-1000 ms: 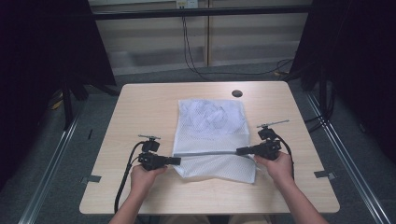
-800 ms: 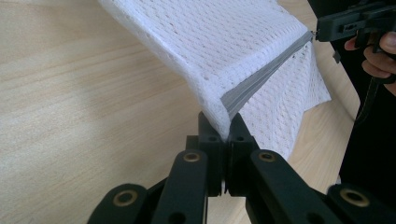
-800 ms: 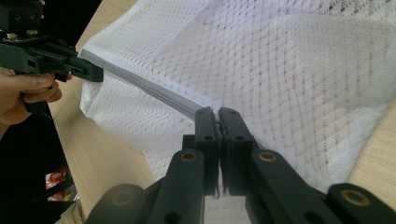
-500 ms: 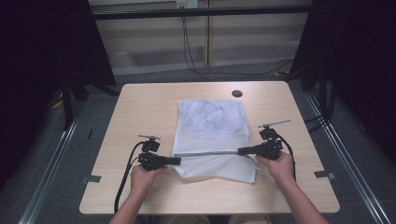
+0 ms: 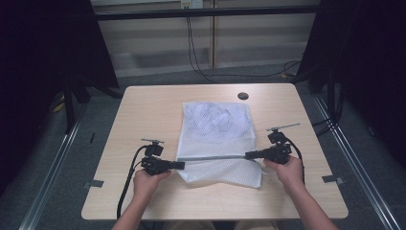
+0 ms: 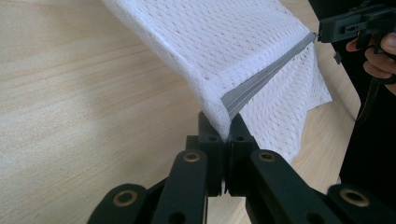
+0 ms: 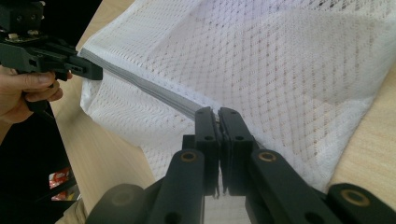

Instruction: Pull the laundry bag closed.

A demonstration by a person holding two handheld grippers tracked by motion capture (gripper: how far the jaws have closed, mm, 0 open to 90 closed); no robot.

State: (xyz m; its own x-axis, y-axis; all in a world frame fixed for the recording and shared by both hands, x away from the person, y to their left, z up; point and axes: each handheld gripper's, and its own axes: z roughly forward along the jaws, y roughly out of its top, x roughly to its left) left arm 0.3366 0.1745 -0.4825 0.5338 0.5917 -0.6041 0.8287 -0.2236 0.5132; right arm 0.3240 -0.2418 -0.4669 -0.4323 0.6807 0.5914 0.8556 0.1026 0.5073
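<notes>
Pale wooden table (image 5: 143,110) on grey floor (image 5: 57,158), dark curtains (image 5: 43,48) flanking; left gripper (image 5: 181,165) and right gripper (image 5: 249,155) each clamped on white mesh bag (image 5: 215,127).

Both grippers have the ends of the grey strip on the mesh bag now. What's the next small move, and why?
Probably carry both hands together toward the far edge, folding the lifted part over. The left gripper and right gripper are each shut on one end of the grey strip, which is stretched taut between them, while the mesh bag beyond it lies flat on the table. Moving evenly should keep the strip straight.
</notes>
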